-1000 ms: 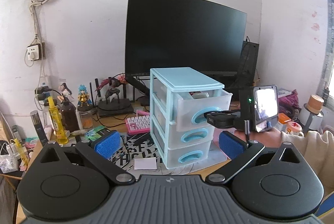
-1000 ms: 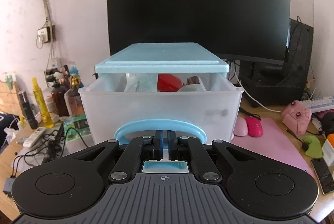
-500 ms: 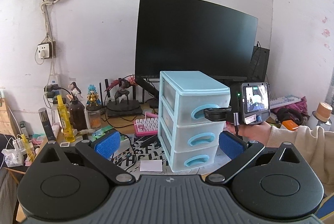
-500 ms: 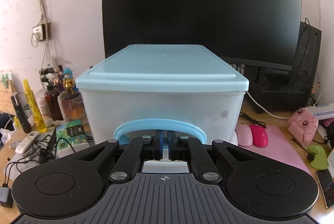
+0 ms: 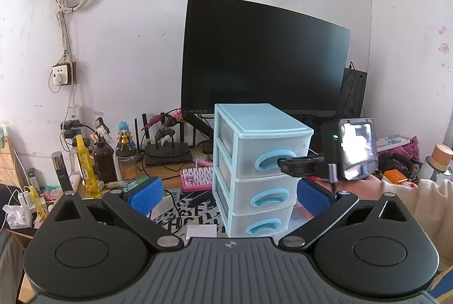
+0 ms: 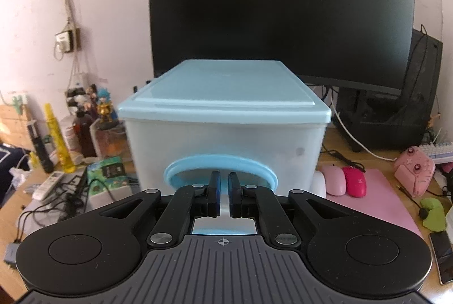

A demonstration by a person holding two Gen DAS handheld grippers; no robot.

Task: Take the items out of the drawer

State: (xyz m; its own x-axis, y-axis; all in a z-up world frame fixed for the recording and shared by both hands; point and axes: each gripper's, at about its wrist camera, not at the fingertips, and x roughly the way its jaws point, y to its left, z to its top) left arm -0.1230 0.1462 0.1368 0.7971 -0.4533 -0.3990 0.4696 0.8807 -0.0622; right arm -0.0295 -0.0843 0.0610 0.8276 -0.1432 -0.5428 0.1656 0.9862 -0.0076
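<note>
The blue drawer unit (image 5: pixel 262 171) stands near the middle of the desk (image 6: pixel 334 154), in front of the black monitor (image 5: pixel 263 60), with all three drawers pushed in. Toward the desk's left edge stand figurines (image 5: pixel 124 138), a brown bottle (image 5: pixel 104 164) and a yellow bottle (image 5: pixel 84 165); a pink keyboard (image 5: pixel 196 179) lies just behind the unit's left side. To the unit's right, two pink mice (image 6: pixel 345 183) rest on a pink mat (image 6: pixel 376 202), with a pink controller (image 6: pixel 414 173) toward the right edge.

My left gripper (image 5: pixel 229 193) hangs back, level and facing the unit from the front, its blue pads (image 5: pixel 145 195) spread wide apart and holding nothing; the unit's lower drawers show between them.

My right gripper (image 6: pixel 223 192) reaches in level from the front, right up at the top drawer (image 6: pixel 226 145). Its fingers (image 6: pixel 214 190) sit inside the blue handle loop (image 6: pixel 220 165), a narrow gap showing between them, so they are slightly parted and not clamped on the handle. In the left wrist view its black tip (image 5: pixel 297 164) reaches the handle (image 5: pixel 273 162) of the top drawer, my hand (image 5: pixel 359 186) behind it.
</note>
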